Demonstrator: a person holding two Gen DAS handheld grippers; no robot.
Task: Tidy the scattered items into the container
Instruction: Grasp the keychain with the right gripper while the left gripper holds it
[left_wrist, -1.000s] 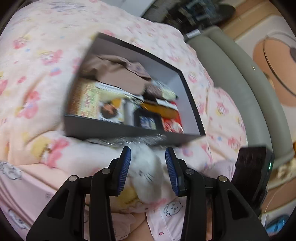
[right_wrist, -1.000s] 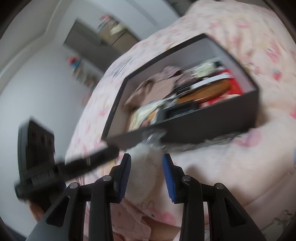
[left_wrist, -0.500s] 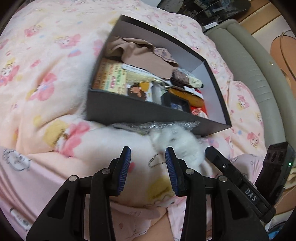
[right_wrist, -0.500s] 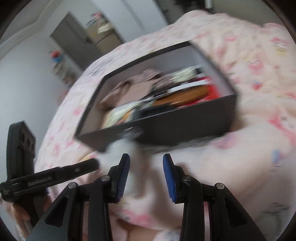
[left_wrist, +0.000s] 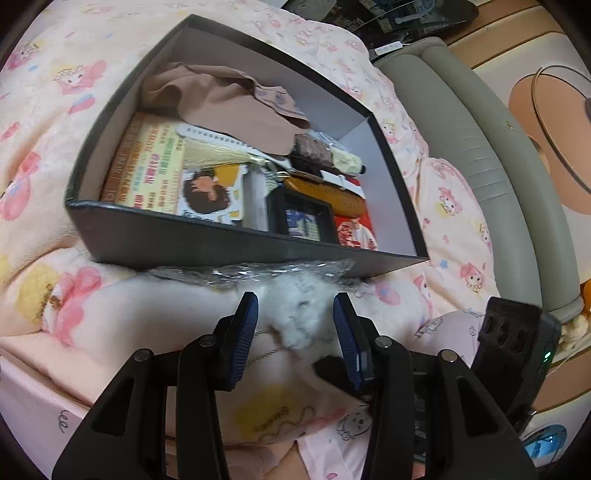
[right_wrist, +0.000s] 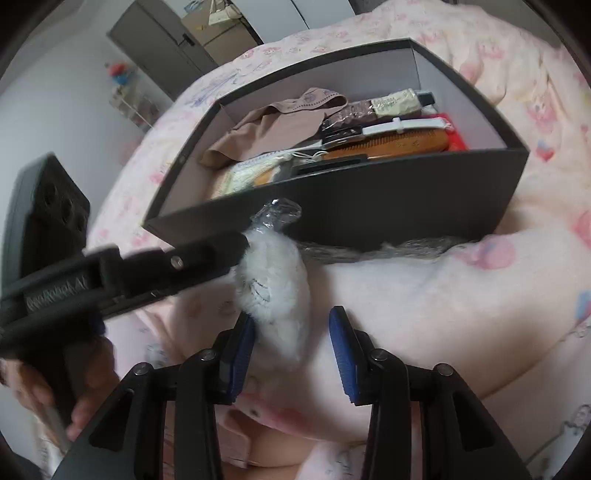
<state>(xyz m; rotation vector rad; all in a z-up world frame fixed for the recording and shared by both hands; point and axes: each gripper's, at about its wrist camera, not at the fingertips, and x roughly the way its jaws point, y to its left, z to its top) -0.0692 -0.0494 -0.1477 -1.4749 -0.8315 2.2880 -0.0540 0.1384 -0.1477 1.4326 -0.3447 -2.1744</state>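
Observation:
A white fluffy plush keychain (left_wrist: 301, 314) lies on the pink blanket just in front of the dark box (left_wrist: 207, 243). My left gripper (left_wrist: 295, 310) straddles it, jaws opening, and the pads stand clear of the fur. A thin chain (left_wrist: 264, 354) trails from the plush toward the left pad. In the right wrist view the plush (right_wrist: 277, 288) pokes up between the fingers of my right gripper (right_wrist: 291, 325), whose jaws are opening too; the fur brushes the left pad only. The left gripper's finger (right_wrist: 207, 254) reaches in from the left and touches the plush top.
The box (right_wrist: 406, 199) holds a brown cloth (left_wrist: 229, 107), a booklet (left_wrist: 147, 162), a wooden comb (right_wrist: 388, 146), a small black frame (left_wrist: 303, 221) and a red packet. Crumpled clear plastic (left_wrist: 258, 273) lies under its near wall. A grey padded bed edge (left_wrist: 491, 158) runs along the right.
Both grippers sank toward the plush and their jaws widened slightly. In the left view the plush slid off to the right, then came back between the fingers. The left finger now touches the plush.

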